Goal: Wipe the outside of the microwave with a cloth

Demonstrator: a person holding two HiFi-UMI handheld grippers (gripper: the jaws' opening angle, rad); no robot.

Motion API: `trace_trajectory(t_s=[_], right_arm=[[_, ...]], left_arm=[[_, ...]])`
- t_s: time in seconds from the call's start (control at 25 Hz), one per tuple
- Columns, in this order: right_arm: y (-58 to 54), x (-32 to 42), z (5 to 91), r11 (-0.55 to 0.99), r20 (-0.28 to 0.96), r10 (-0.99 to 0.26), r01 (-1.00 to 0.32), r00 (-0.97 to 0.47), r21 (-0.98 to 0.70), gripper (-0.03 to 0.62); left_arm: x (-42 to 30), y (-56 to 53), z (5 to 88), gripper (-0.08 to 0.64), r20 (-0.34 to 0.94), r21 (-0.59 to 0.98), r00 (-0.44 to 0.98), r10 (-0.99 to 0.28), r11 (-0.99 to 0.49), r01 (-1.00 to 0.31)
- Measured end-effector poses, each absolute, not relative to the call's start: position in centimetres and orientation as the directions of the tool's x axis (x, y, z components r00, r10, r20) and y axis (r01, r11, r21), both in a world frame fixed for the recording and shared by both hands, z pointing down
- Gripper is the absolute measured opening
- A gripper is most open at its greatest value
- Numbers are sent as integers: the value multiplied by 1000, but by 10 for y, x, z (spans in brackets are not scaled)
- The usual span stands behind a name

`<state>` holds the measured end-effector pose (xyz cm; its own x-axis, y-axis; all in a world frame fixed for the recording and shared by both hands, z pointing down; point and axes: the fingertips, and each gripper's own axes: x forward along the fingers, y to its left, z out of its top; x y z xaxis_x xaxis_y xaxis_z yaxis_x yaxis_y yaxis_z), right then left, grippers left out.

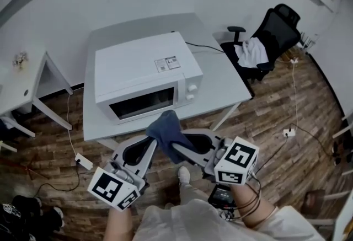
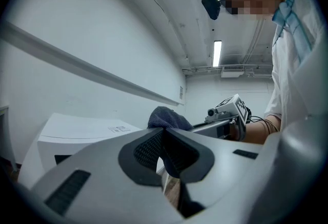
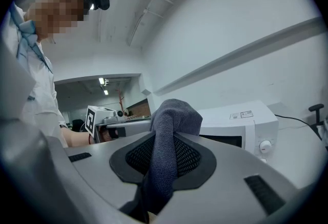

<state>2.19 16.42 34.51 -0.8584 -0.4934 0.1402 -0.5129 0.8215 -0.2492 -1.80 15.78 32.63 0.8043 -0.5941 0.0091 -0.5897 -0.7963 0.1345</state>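
Observation:
A white microwave (image 1: 143, 71) stands on a white table (image 1: 220, 80), door facing me. In front of the table edge a dark blue cloth (image 1: 165, 127) hangs bunched between both grippers. My right gripper (image 1: 175, 150) is shut on a thick fold of the cloth (image 3: 174, 115), which rises above the pads and hangs below them. My left gripper (image 1: 151, 143) is shut, jaws together, pinching the cloth's other edge; the cloth (image 2: 166, 117) bulges just past its tip. Both grippers point level at the microwave (image 3: 241, 125), short of it, and the microwave (image 2: 82, 133) lies to the left in the left gripper view.
A black office chair (image 1: 265, 41) with white fabric on it stands right of the table. A small white side table (image 1: 22, 91) is at the left. A power strip (image 1: 84, 161) and cables lie on the wooden floor. My shoe (image 1: 183, 175) shows below.

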Motion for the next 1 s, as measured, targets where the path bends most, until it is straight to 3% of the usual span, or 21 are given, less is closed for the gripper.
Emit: trace_trajectory(t_s=[0.56,1.0], right_arm=[[20,63,324,810,168,-515,-541,-841,-227,95],[-81,91,339,679,335,-627,-704,-704,-209,95]], left_arm=[[14,22,310,12,10,114,736,-677,-730,-674],[12,-56,289,12,-24,110,706,-708,-704,-702]])
